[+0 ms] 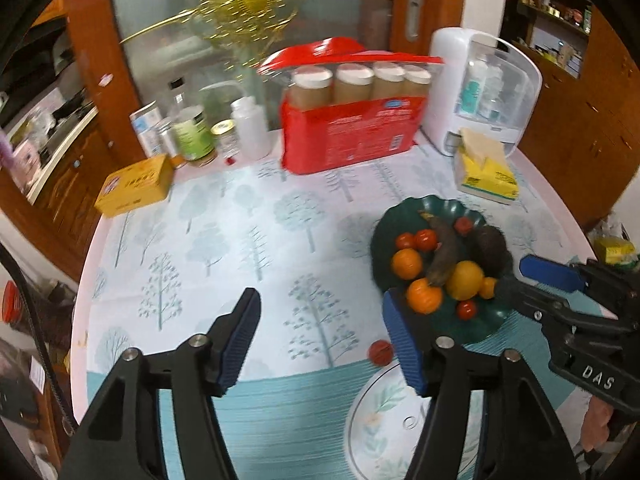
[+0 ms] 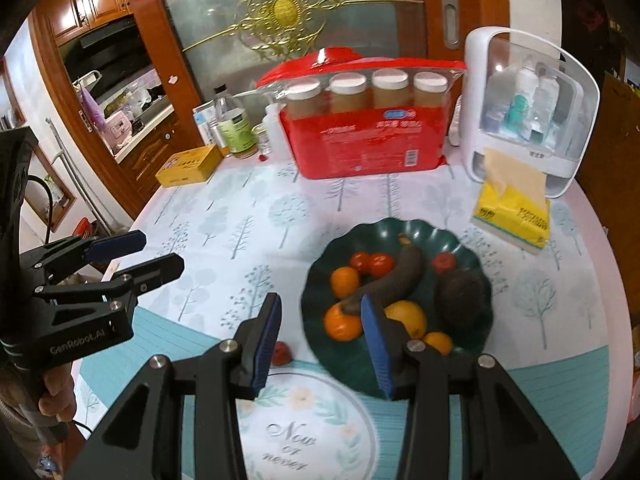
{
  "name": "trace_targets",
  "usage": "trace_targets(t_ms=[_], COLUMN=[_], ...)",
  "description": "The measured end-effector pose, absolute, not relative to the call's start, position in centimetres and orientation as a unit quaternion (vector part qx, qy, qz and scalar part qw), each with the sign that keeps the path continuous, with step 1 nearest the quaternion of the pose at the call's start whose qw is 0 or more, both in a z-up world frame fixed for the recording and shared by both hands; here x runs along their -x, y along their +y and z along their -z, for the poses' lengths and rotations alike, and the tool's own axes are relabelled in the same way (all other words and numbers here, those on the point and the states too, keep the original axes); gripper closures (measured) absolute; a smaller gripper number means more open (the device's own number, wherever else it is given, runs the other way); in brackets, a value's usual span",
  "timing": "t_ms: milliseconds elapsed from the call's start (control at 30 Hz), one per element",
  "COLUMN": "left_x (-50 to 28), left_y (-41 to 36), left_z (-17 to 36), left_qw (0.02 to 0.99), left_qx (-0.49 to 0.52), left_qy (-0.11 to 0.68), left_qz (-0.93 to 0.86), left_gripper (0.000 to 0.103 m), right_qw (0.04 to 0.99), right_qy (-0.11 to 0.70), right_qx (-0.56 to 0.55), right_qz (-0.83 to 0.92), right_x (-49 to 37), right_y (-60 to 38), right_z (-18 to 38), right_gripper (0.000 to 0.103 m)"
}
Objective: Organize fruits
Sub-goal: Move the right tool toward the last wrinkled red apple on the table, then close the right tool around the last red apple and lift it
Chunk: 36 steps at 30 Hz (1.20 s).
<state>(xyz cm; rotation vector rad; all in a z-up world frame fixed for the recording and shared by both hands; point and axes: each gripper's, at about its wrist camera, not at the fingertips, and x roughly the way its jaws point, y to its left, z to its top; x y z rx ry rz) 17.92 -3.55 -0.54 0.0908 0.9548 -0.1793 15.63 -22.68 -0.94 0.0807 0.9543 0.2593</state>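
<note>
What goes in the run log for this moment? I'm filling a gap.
left tool: open, empty | right tool: open, empty | green plate: holds fruit | small red fruit: on tablecloth, outside plate

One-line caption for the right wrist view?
Open right gripper above a green plate of fruit; one red fruit lies outside it.

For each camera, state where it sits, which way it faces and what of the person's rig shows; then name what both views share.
Left wrist: on the left gripper, looking forward over the table at the green plate; its own open fingers show, with the right gripper entering from the right.
Right wrist: on the right gripper, facing the same plate; its open fingers show, plus the left gripper and the holding hand.
Shared: plate, red box, stray red fruit.
</note>
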Motion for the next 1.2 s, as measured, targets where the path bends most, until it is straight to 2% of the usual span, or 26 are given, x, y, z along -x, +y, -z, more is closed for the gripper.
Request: trace_targets(t_ms=[200, 333, 700, 1200], left_x=[-16.8, -16.1, -16.7, -18.8], left_y=[-1.3, -0.2, 1.8, 2.3], left_z=[3.6, 6.0, 11.7, 15.6], left_qw=[0.878, 0.872, 0.852, 0.841], left_qx=[-0.034, -0.021, -0.004, 0.012], left_qy=[0.473, 0.486, 0.521, 0.539], left_qz=[0.06, 0.056, 0.042, 0.039], left_gripper=[0.037, 0.028, 0.028, 0.028], right_qw=[0.869, 0.858, 0.832, 0.836], right_qy=[0.478, 0.498, 0.54, 0.541], right_qx=[-0.045, -0.051, -0.056, -0.013], right_qz=[-0.123, -0.121, -0.116, -0.095], right_x=[-14.6, -14.0, -14.1, -15.9], right_y=[-20.4, -19.1, -16.2, -14.1], right_z=[3.8, 6.8, 13.3, 16.8], right_gripper=[0.06, 0.06, 0.06, 0.06])
